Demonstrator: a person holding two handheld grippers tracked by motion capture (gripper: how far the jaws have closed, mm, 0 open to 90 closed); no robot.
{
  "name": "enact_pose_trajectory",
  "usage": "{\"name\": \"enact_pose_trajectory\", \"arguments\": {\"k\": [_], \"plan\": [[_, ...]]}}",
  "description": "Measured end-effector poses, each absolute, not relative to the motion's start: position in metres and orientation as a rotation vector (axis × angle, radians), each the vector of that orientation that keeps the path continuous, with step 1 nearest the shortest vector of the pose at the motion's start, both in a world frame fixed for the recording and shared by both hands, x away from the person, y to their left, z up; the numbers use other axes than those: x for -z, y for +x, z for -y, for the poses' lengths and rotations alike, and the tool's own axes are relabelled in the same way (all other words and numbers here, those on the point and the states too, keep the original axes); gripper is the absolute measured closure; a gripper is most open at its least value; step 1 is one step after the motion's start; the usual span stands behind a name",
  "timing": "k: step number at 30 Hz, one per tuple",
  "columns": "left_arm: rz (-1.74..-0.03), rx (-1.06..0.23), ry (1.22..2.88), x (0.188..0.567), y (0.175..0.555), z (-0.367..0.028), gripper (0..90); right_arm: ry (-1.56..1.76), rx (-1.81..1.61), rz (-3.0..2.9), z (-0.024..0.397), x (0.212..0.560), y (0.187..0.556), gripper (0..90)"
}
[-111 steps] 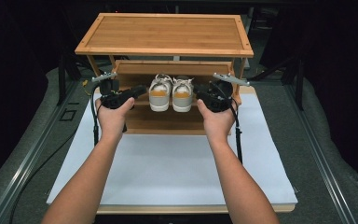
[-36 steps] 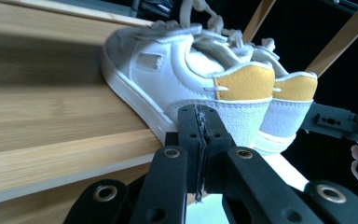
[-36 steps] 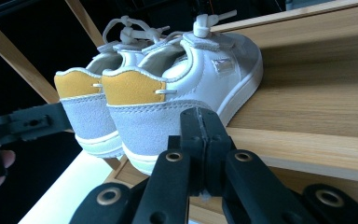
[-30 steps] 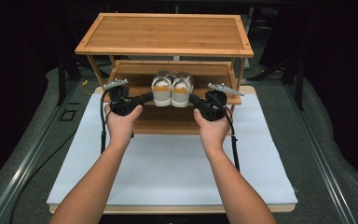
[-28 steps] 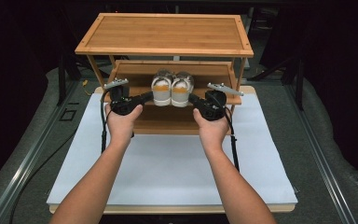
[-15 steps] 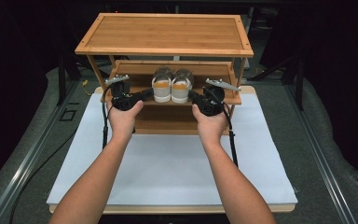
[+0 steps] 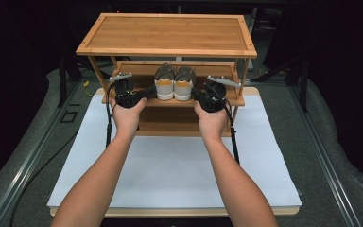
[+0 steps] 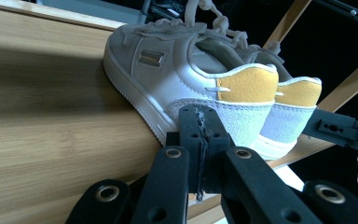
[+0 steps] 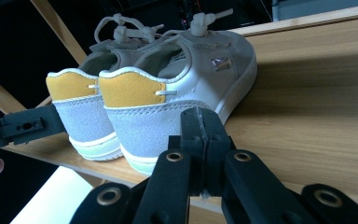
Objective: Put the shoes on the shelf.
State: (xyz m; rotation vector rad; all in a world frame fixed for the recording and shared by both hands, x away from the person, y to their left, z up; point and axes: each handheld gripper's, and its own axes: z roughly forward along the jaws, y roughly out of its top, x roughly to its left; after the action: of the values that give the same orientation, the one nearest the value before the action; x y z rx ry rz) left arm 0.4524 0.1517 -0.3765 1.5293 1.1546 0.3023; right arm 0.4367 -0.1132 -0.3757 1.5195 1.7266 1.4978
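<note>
Both grippers' fingers together, flanking shoes; left gripper view reveals metal tag.

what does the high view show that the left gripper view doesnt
High view alone: the whole wooden rack with its top board, the white mat beneath it, both forearms, and the left gripper and right gripper flanking the shoes.

Left gripper view alone: the small metal tag on the near shoe's side, its laces, and that gripper's own jaws pressed shut with nothing between them.

Both: the pair of shoes with yellow heel patches, heels toward the person, standing on the rack's middle shelf.
</note>
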Motion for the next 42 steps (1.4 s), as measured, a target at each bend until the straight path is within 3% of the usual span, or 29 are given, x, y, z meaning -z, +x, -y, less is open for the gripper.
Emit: {"name": "enact_pose_trajectory", "arguments": {"k": [24, 42], "plan": [[-1.185, -0.311, 1.513, 0.38, 0.467, -0.149, 89.6, 1.544, -1.469, -1.721, 0.11, 0.377, 0.453, 90.0], [-1.161, -0.293, 1.527, 0.38, 0.455, -0.153, 88.4, 1.517, -1.497, -1.701, 0.112, 0.369, 0.441, 86.1]]}}
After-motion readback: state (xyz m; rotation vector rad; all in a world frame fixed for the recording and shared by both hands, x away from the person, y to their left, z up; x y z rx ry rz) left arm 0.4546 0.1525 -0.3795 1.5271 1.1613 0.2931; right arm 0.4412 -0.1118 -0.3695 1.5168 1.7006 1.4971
